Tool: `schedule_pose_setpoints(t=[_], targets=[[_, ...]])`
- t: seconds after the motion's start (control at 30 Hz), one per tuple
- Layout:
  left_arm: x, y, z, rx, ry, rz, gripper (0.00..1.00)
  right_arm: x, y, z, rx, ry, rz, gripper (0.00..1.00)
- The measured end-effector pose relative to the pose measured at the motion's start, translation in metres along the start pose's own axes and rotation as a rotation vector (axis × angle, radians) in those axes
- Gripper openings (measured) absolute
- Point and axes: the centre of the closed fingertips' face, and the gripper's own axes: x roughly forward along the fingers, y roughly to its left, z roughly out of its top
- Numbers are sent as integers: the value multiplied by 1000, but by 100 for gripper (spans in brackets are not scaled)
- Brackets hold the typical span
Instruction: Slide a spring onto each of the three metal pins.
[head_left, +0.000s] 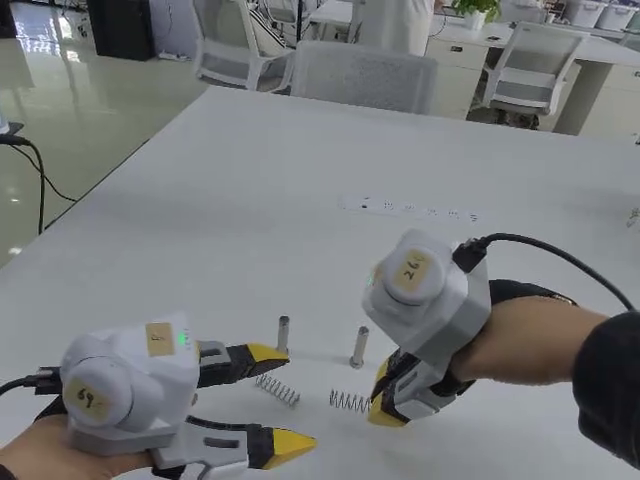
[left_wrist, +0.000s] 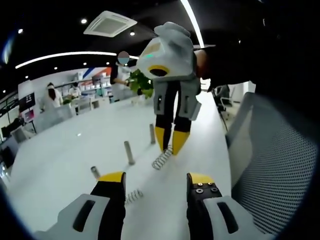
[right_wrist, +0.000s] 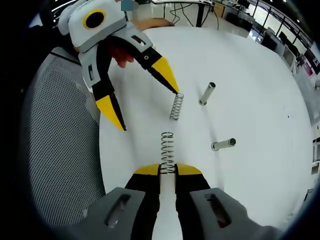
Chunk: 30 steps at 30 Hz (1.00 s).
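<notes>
Two upright metal pins (head_left: 283, 333) (head_left: 359, 347) stand on the white table (head_left: 300, 200). The left gripper view has three pins (left_wrist: 152, 134) (left_wrist: 129, 152) (left_wrist: 95, 172). My right gripper (head_left: 385, 402) (right_wrist: 167, 170) is shut on the end of one spring (head_left: 349, 401) (right_wrist: 167, 147), which lies low over the table. A second spring (head_left: 277, 389) (right_wrist: 175, 106) (left_wrist: 133, 196) lies loose between the spread jaws of my left gripper (head_left: 281, 396) (left_wrist: 156, 178), which is open. In the right gripper view two pins (right_wrist: 207, 93) (right_wrist: 223, 144) stand right of the springs.
A recessed socket strip (head_left: 410, 209) sits in the table further back. Grey mesh chairs (head_left: 365, 75) stand at the far edge, and one chair back (left_wrist: 272, 165) is close beside me. Desks and office floor lie beyond.
</notes>
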Motion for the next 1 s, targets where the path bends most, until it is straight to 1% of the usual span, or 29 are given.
schedule_pose_setpoints(t=[0.27,0.7,0.8,1.0], targets=[[6,-7,4,30,4,-44,35,-4,6,3,-25,12,14,8],[12,-14,6,54,1,-84,23,-7,15,12,-67,17,34,8],[13,-15,5,59,1,-90,21,-7,18,11,-85,30,43,8],[14,-20,6,73,2,-112,16,-8,21,11,-101,39,55,8]])
